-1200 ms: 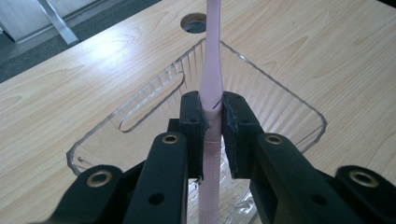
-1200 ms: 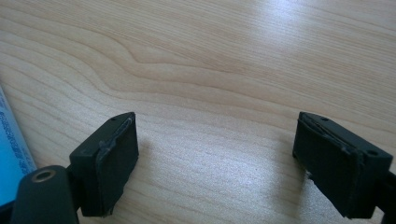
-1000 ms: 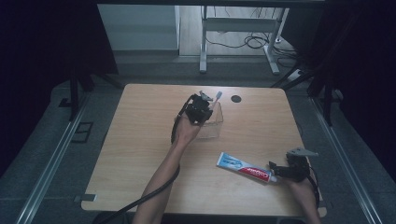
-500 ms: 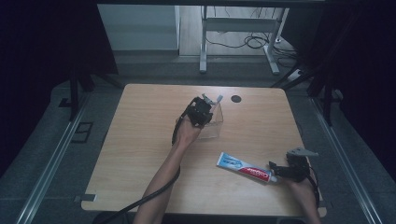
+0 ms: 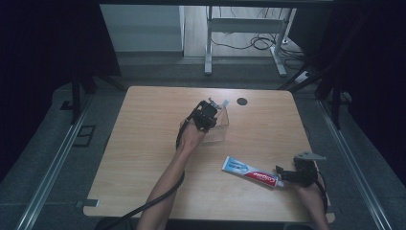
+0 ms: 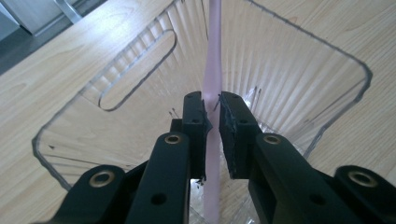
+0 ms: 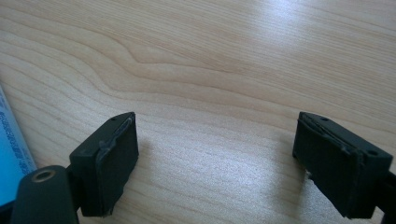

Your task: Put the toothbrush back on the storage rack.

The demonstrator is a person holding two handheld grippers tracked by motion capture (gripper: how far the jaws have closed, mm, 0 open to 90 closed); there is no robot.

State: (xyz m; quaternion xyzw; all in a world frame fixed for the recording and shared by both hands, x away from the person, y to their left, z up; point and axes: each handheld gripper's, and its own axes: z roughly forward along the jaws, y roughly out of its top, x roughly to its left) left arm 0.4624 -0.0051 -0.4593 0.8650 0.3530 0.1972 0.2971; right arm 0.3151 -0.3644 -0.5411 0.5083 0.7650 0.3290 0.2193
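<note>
A clear plastic cup [image 5: 219, 132] stands near the middle of the wooden table [image 5: 143, 143]. My left gripper [image 5: 207, 115] hovers over it, shut on the pink handle of a toothbrush [image 6: 212, 79]. The handle reaches down into the ribbed cup [image 6: 289, 70], and my left gripper [image 6: 212, 112] pinches it between both pads. The brush head [image 5: 224, 103] sticks out past the cup's far rim. A blue, white and red toothpaste tube [image 5: 250, 171] lies flat at the front right. My right gripper [image 5: 281, 173] sits just right of the tube. It stands open [image 7: 217, 154] above bare wood, the tube's blue edge [image 7: 11, 154] beside its left jaw.
A small black round disc [image 5: 242, 101] lies near the table's far edge. Black cables trail from both grippers off the front edge. Metal table legs and cords stand on the floor beyond the table.
The left gripper and the toothbrush have edged slightly lower toward the cup. The right gripper and the toothpaste tube have not moved.
</note>
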